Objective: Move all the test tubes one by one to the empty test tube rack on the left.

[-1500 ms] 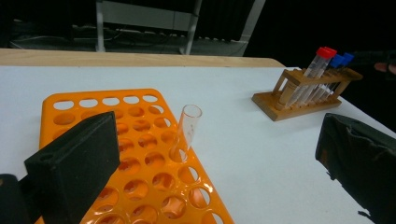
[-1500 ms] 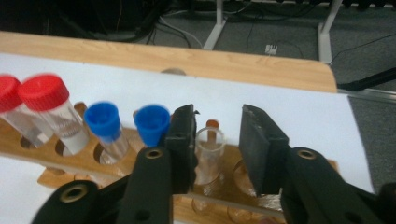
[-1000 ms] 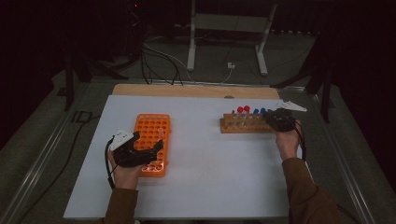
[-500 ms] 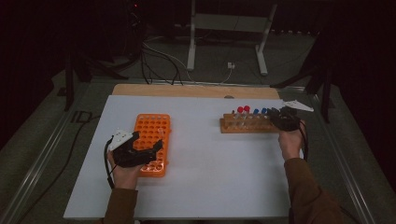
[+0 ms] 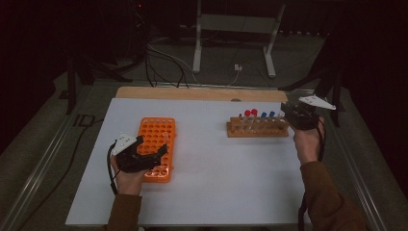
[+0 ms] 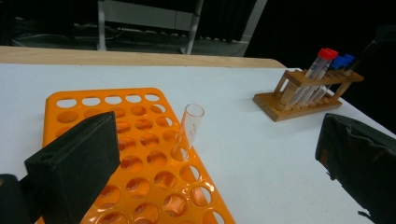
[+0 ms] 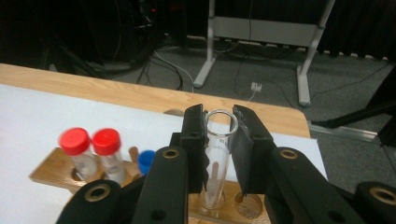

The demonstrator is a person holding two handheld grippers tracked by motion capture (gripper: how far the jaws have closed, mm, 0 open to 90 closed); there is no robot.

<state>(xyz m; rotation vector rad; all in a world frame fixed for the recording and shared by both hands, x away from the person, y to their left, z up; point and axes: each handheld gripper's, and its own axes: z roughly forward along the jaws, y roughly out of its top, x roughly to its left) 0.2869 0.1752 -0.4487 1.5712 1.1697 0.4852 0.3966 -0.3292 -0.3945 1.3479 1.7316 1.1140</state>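
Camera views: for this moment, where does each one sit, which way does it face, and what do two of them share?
High view: above the person's side, facing forward and down on the white table; both forearms enter from the bottom.
Left gripper view: rides the left claw, facing over the orange plastic rack; two black jaws apart.
Right gripper view: rides the right claw, jaws closed on a clear glass tube.
Shared: the wooden tube rack appears in all three.

An orange rack (image 5: 157, 147) lay flat on the white surface (image 5: 216, 183) under my left tongs (image 5: 151, 156), one clear uncapped tube (image 6: 188, 128) leaning in a hole near its middle. The wooden rack (image 5: 257, 129) stood well to the right, holding two red-capped tubes (image 7: 91, 151) and blue-capped ones (image 5: 267, 115). My right tongs (image 7: 219, 149) pinched a clear open tube (image 7: 217, 158), upright in that rack's end.
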